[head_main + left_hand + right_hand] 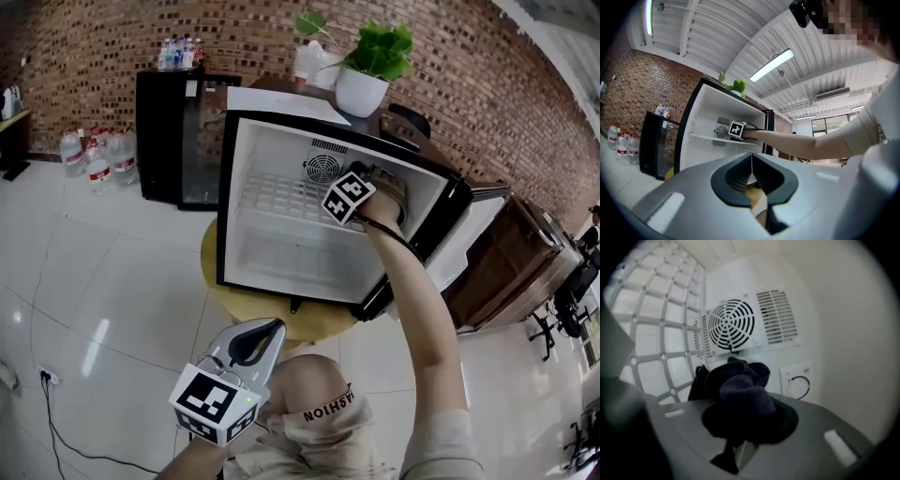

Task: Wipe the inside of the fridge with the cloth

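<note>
We had the right gripper (740, 437) deep in the fridge (246, 187), its fingers pinched on the dark cloth (740, 397). The cloth bulged just ahead of the fingertips, short of the fan (731, 325). The left gripper (751, 183) hung outside, fingers pressed together on nothing. Wiping looked under way above the shelf (651, 324) (no surface showed what was done), and we judged that the space below remained. The cloth was a wad with no clear long axis, pointing at the back wall.
</note>
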Demonstrator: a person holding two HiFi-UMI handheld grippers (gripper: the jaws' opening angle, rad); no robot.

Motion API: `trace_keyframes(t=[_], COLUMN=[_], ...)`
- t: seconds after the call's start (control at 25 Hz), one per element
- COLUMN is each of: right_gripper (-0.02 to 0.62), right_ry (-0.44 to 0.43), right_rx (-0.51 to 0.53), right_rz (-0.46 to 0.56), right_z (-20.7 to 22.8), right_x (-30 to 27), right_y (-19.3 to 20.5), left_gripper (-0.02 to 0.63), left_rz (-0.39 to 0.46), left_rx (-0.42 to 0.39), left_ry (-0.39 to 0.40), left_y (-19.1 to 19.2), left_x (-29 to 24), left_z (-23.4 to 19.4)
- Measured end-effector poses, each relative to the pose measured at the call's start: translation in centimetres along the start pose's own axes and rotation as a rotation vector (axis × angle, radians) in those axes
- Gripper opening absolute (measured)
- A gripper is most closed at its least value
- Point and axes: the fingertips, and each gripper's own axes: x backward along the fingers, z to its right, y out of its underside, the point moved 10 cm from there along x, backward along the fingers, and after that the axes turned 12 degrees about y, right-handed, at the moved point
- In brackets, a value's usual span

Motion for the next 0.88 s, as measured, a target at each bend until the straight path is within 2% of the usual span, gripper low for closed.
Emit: trace_keyframes(t=[0.08, 0.28, 0.36, 0.48, 0.6, 0.68, 0.76, 0.88], right_gripper=[0.077, 0.08, 0.08, 0.08, 0.078, 0.078, 0.077, 0.077], right_ry=[0.043, 0.184, 0.225, 0.239, 0.196, 0.17, 0.183, 0.27], right_rx=[-0.053, -0.317, -0.384, -0.471, -0.512, -0.579, -0.668, -0.737], right_rz=[0.099, 0.49, 0.568, 0.652, 0.696, 0.689, 0.652, 0.56], right_z=[0.2, 2.4, 3.0, 4.5, 4.2, 4.4, 5.0, 5.8], right_x=[2.2, 7.8, 9.1, 10.5, 10.6, 10.0, 9.4, 8.2], right_y=[-1.4, -6.6, -8.8, -13.0, -17.0, -17.4, -15.6, -10.8], left_gripper=[0.0, 0.0, 0.0, 0.0, 0.0, 0.0, 0.0, 0.0], left_rz=[0.0, 0.0, 0.003, 0.016, -0.002, -0.014, -0.014, -0.007], left_rx=[0.007, 0.0, -0.009, -0.016, -0.003, 0.007, 0.013, 0.024], left_ry=[-0.004, -0.018, -0.017, -0.027, -0.035, -0.032, -0.033, -0.037], left_y=[0.0, -0.2, -0.6, -1.2, -0.7, -0.2, 0.0, -0.4], left_x=[0.2, 0.2, 0.5, 1.3, 1.4, 1.2, 1.1, 1.2], left_z=[0.0, -0.8, -0.9, -1.0, -1.3, -1.6, -1.6, -1.3])
